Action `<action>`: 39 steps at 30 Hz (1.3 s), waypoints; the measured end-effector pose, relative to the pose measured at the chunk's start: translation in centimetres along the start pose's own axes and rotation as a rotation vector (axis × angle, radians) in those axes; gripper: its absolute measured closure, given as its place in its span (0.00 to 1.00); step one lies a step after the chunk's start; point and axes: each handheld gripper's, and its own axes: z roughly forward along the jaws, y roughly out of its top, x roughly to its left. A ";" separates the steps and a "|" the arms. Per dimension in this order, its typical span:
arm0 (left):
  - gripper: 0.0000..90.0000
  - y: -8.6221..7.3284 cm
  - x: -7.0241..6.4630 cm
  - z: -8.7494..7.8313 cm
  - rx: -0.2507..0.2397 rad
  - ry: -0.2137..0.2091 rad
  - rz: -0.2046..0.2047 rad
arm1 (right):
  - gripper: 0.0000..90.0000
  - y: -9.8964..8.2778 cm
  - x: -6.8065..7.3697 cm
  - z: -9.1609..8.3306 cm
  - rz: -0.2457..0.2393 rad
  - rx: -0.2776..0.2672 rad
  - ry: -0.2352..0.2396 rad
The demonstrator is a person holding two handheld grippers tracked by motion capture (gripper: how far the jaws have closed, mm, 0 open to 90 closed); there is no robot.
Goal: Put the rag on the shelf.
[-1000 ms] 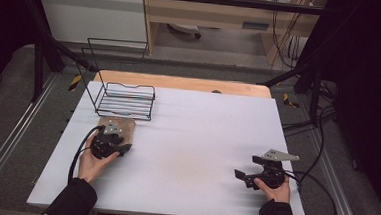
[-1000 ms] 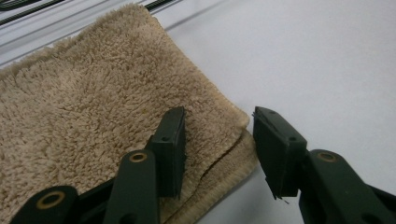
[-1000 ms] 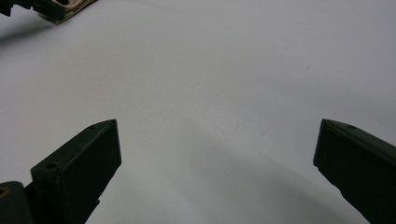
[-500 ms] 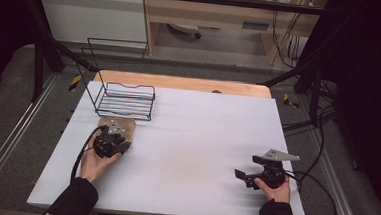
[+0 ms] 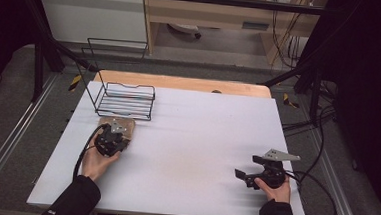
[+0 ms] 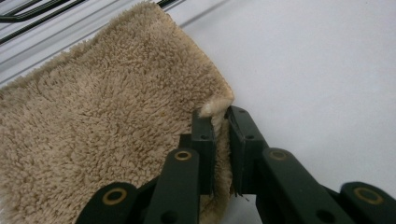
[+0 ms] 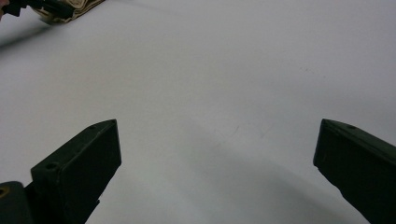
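The left claw has just closed on the beige towel's near corner, probably ready to lift; the right claw gapes idle.

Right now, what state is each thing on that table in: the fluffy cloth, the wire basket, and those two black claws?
Towel: flat on the table, its corner pinched.
Left gripper: jaws have just been closing, now shut on the towel's corner.
Right gripper: jaws wide open, nothing between them, low over bare table.
Basket: upright, nothing in it, just beyond the towel.
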 end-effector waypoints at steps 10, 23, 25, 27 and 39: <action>0.94 -0.2 1.0 -0.7 -0.046 -0.066 -0.062 | 0.02 0.0 0.0 0.0 -0.001 -0.002 -0.002; 0.94 -0.3 1.1 -2.7 -0.087 -0.110 -0.062 | 0.02 0.0 0.0 0.0 0.000 -0.003 0.002; 0.94 -0.6 0.9 -3.0 -0.088 -0.125 -0.050 | 0.02 0.0 0.0 0.0 0.001 -0.002 0.003; 0.94 -0.9 0.6 -3.3 -0.089 -0.144 -0.036 | 0.02 0.0 0.0 0.0 0.003 -0.001 0.005; 0.94 -1.6 -2.5 -4.3 -0.094 -0.232 0.022 | 0.02 0.0 0.1 0.1 0.001 0.001 0.007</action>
